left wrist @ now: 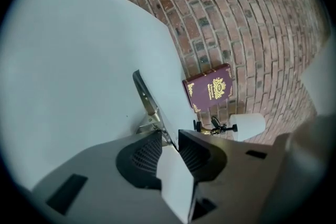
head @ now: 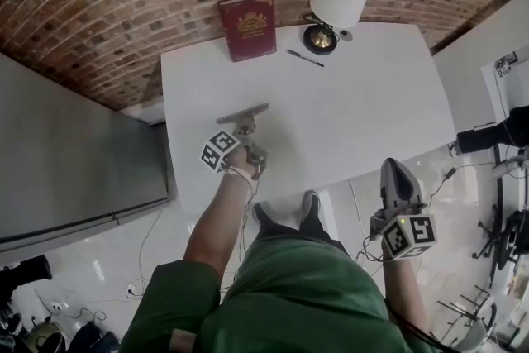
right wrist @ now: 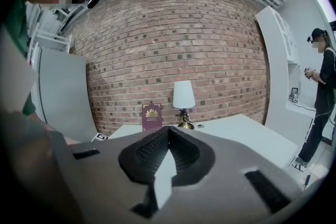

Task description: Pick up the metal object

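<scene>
The metal object (head: 243,112) is a flat grey plate with a handle on its underside, at the front left of the white table (head: 355,112). My left gripper (head: 245,129) is shut on it from the near side. In the left gripper view the plate (left wrist: 145,95) shows edge-on and tilted, and its lower end runs in between the two dark pads of the left gripper (left wrist: 170,137). Whether it touches the table I cannot tell. My right gripper (head: 396,168) hangs off the table's front right corner over the floor. The right gripper (right wrist: 167,134) is shut with nothing in it.
At the table's far edge a dark red book (head: 247,26) leans against the brick wall, beside a white-shaded lamp (head: 337,0) and a black pen (head: 305,58). A grey cabinet (head: 74,153) stands to the left. Another person (right wrist: 320,86) stands at the far right.
</scene>
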A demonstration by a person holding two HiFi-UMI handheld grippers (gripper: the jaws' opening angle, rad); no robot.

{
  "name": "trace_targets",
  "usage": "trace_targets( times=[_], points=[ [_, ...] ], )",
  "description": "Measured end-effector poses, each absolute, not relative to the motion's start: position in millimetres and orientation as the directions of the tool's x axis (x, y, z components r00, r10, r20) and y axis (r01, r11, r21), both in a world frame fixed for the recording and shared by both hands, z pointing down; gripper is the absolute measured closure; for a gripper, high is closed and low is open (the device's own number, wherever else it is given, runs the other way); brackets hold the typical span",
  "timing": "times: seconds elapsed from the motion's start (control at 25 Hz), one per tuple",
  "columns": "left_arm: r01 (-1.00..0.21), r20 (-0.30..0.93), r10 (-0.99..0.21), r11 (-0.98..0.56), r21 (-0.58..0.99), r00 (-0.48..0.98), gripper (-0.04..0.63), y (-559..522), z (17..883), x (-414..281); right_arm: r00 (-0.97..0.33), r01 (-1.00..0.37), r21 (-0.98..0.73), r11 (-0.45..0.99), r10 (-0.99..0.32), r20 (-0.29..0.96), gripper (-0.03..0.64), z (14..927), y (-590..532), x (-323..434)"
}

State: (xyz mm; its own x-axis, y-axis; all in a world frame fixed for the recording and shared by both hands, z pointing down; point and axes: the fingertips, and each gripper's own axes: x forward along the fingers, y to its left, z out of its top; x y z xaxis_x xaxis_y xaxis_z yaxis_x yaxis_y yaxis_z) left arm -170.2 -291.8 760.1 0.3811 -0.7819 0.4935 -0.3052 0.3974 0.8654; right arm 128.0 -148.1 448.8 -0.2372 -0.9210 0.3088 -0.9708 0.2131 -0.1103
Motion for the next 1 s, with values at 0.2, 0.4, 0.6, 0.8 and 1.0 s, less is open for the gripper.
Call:
trace_targets(
  times=[0.2, 0.4, 0.6, 0.8, 1.0],
  points=[
    [-0.286, 0.478, -0.793, 0.391, 0.875, 0.377, 0.542, -295.3, 757.2, -171.8, -0.24, -0.97, -0.11, 0.216, -0.919, 0.313, 0.614, 450.9, -150.2, 133.0],
    [-0.294, 0.474, -0.793, 0.381, 0.876, 0.383, 0.578, -294.7, 752.4, -167.5, -0.254, -0.966, -0.127, 0.225, -0.916, 0.311, 0.612, 453.3, -152.6, 136.6],
    [-0.316, 0.447, -0.802, 0.338, 0.887, 0.396, 0.581, -291.5, 742.5, -161.5, -0.279, -0.959, -0.14, 0.247, -0.909, 0.308, 0.612, 456.3, -153.7, 137.3],
    [-0.331, 0.394, -0.82, 0.267, 0.905, 0.415, 0.581, -285.0, 719.9, -153.8, -0.31, -0.949, -0.161, 0.273, -0.903, 0.297, 0.612, 455.6, -154.8, 142.4],
    [-0.342, 0.318, -0.846, 0.175, 0.923, 0.428, 0.583, -280.3, 684.7, -147.4, -0.349, -0.935, -0.172, 0.311, -0.896, 0.276, 0.612, 455.5, -158.6, 141.7]
  ],
)
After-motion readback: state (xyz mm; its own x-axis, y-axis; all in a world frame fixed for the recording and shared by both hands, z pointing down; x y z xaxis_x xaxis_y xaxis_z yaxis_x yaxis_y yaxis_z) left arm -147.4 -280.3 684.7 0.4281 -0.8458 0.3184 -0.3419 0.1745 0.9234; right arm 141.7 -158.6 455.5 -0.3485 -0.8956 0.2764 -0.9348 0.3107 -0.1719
